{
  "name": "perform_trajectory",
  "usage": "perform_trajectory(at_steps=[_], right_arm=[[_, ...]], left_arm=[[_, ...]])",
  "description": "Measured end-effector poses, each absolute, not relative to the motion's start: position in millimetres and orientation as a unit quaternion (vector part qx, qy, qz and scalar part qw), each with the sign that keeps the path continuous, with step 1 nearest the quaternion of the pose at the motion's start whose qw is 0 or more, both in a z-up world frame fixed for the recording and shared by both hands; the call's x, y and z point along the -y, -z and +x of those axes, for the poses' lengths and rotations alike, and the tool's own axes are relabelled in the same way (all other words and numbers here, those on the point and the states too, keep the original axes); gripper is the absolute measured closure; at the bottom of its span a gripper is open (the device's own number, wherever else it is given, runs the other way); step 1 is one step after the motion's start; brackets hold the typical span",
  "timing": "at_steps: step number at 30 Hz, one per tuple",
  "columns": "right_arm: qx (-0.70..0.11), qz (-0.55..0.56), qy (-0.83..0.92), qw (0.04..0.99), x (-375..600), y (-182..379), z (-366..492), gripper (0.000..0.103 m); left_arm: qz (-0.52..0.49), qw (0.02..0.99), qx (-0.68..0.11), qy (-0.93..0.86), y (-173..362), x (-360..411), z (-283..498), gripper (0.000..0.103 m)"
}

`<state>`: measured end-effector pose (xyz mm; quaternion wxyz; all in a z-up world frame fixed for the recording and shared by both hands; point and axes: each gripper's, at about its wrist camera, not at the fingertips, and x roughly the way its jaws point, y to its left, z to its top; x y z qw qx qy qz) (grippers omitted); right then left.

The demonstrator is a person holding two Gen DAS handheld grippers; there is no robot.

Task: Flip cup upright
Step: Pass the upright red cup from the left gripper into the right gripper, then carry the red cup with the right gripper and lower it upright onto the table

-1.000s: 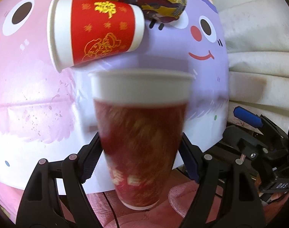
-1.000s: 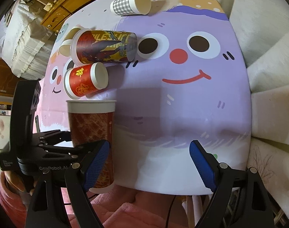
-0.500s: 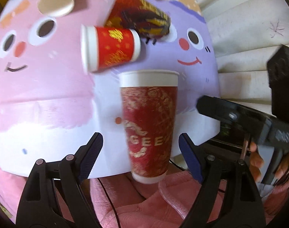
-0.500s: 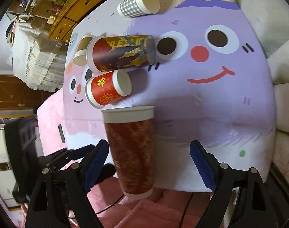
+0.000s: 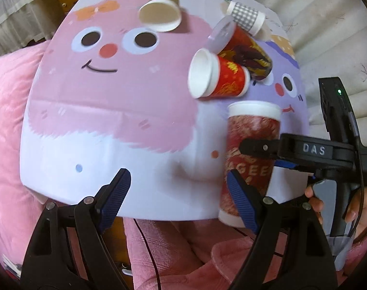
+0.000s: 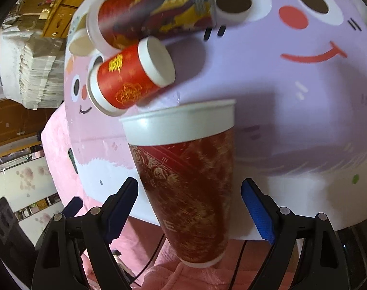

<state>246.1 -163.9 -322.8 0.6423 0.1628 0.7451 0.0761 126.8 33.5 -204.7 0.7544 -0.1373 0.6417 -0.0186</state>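
Note:
A tall dark-red paper cup (image 6: 185, 188) with a white rim stands upright at the near edge of the table, between the open fingers of my right gripper (image 6: 190, 207), which do not touch it. In the left wrist view the same cup (image 5: 251, 149) stands right of my left gripper (image 5: 176, 195), which is open and empty; its right pad (image 5: 241, 200) overlaps the cup's base. The right gripper's finger (image 5: 263, 148) crosses in front of the cup.
A small red cup (image 5: 222, 78) lies on its side behind the tall one, a large patterned cup (image 6: 156, 15) beyond it. A checked cup (image 5: 246, 17) and a beige cup (image 5: 160, 17) lie further back. A cartoon-face cloth (image 5: 111, 111) covers the table; pink fabric (image 5: 4, 111) surrounds it.
My left gripper has pulled back and to the left, away from the tall cup. My right gripper has moved in so the cup stands between its open fingers.

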Motion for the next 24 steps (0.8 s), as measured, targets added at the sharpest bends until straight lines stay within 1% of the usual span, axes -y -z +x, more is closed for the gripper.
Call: perform_trajectory(at_steps=[2, 6, 9, 18, 19, 20, 24], right_arm=[[-0.742, 0.149, -0.062, 0.651, 154, 326, 245, 0.015], [-0.719, 0.074, -0.008, 0.691, 130, 334, 238, 0.015], [-0.704, 0.049, 0.017, 0.709, 117, 337, 236, 0.014], [-0.656, 0.045, 0.097, 0.747, 88, 337, 227, 0.015], [-0.649, 0.043, 0.104, 0.752, 85, 335, 226, 0.015], [-0.644, 0.04, 0.11, 0.756, 82, 335, 222, 0.019], [-0.623, 0.05, 0.14, 0.768, 70, 330, 211, 0.02]], left_arm=[[-0.134, 0.749, -0.649, 0.023, 211, -42, 121, 0.023], [-0.118, 0.739, -0.663, 0.03, 219, -47, 121, 0.023], [-0.098, 0.735, -0.669, 0.053, 221, -51, 123, 0.023], [-0.005, 0.717, -0.687, 0.115, 228, -57, 133, 0.023], [0.006, 0.719, -0.685, 0.121, 227, -58, 135, 0.023], [0.014, 0.719, -0.683, 0.124, 226, -59, 138, 0.023], [0.031, 0.724, -0.674, 0.143, 219, -63, 146, 0.023]])
